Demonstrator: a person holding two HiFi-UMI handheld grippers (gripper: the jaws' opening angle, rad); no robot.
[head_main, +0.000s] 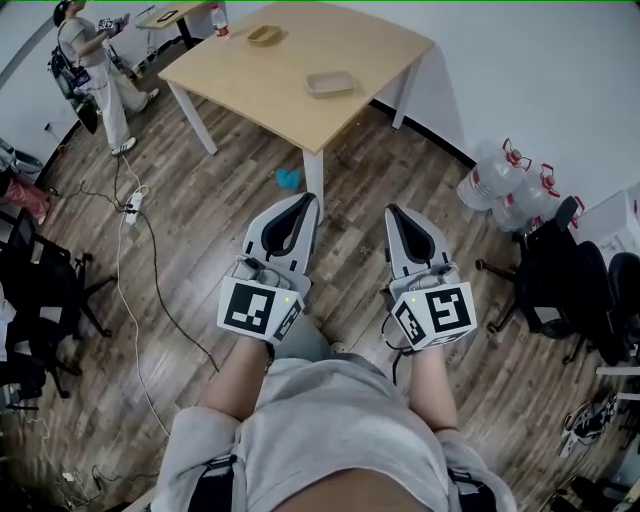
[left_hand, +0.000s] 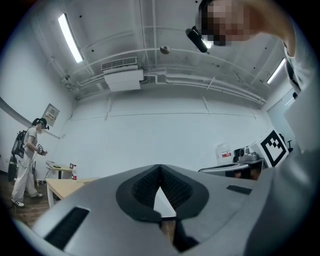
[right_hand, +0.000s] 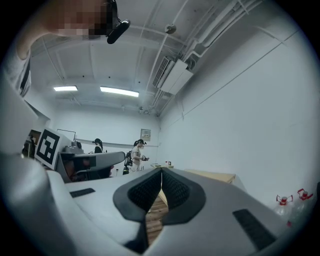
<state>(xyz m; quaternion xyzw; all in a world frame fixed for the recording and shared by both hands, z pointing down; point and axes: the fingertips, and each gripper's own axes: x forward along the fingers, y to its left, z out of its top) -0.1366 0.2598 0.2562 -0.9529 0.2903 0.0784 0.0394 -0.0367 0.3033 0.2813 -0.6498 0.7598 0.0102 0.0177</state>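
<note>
— What is that blue thing (head_main: 288, 178)?

— It is too small for me to tell. It lies on the floor just beside the near leg of the table (head_main: 250, 80). Nothing else is as close to the grippers.

— Is a gripper grabbing it?

— No. The left gripper (head_main: 303, 201) has its jaws pressed together with nothing between them. The right gripper (head_main: 394, 212) is pressed together too, and it is empty.

— Why are they held like that?

— They are side by side on the near side of the table, well apart from it, with their tips pointing toward it. I think they are closed because they have nothing to carry.

— What is on the table?

— A flat tray (head_main: 330, 83) sits near its near corner, and it looks empty. A smaller dish (head_main: 264, 35) sits at the far side. I cannot tell what is in it.

— And to the right of the table?

— Big water jugs (head_main: 500, 185) stand by the wall, maybe to be out of the way.
</note>
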